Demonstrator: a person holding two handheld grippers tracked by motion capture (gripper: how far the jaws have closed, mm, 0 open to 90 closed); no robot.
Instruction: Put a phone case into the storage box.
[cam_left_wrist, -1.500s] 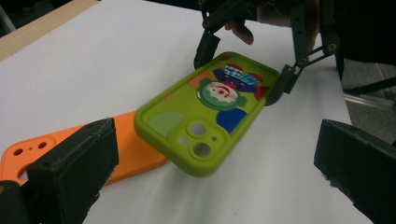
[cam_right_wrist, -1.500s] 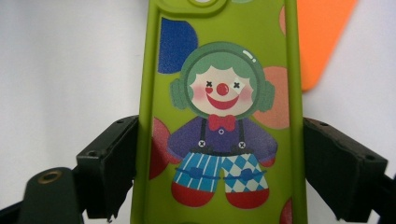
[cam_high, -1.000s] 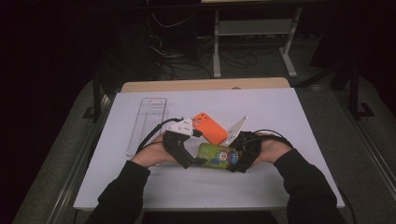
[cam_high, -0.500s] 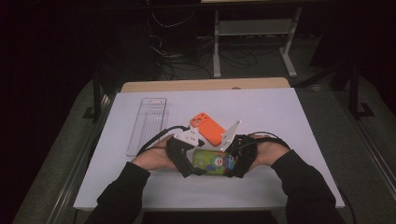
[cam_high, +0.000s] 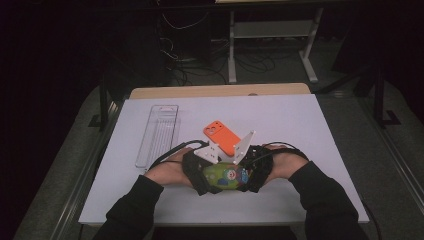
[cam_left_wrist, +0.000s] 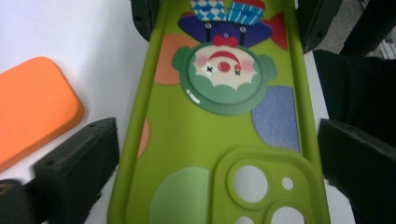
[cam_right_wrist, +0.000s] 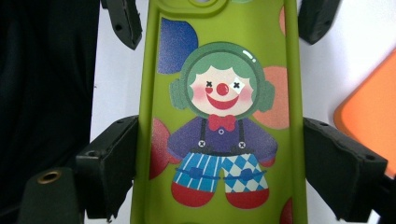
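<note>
A green phone case (cam_high: 225, 176) printed with a clown lies flat just above the white table, spanned by both grippers. My left gripper (cam_high: 200, 172) holds its camera-hole end. In the left gripper view its black jaws (cam_left_wrist: 215, 154) have just been closing and now touch both long edges of the case (cam_left_wrist: 205, 135). My right gripper (cam_high: 252, 172) comes from the opposite side. In the right gripper view its jaws (cam_right_wrist: 219, 158) press the case (cam_right_wrist: 219, 56) at the clown's legs. An orange phone case (cam_high: 221, 136) rests on the table just behind.
A clear plastic tray (cam_high: 159, 134) lies lengthwise at the back left of the white table top (cam_high: 310, 125). The orange case (cam_left_wrist: 32, 102) (cam_right_wrist: 369, 112) sits close beside the green one. Cables and metal table legs stand on the dark floor beyond.
Both hands have drawn slightly closer together and toward the near edge, bringing the green case with them. The left gripper now sits tighter against the case's end.
</note>
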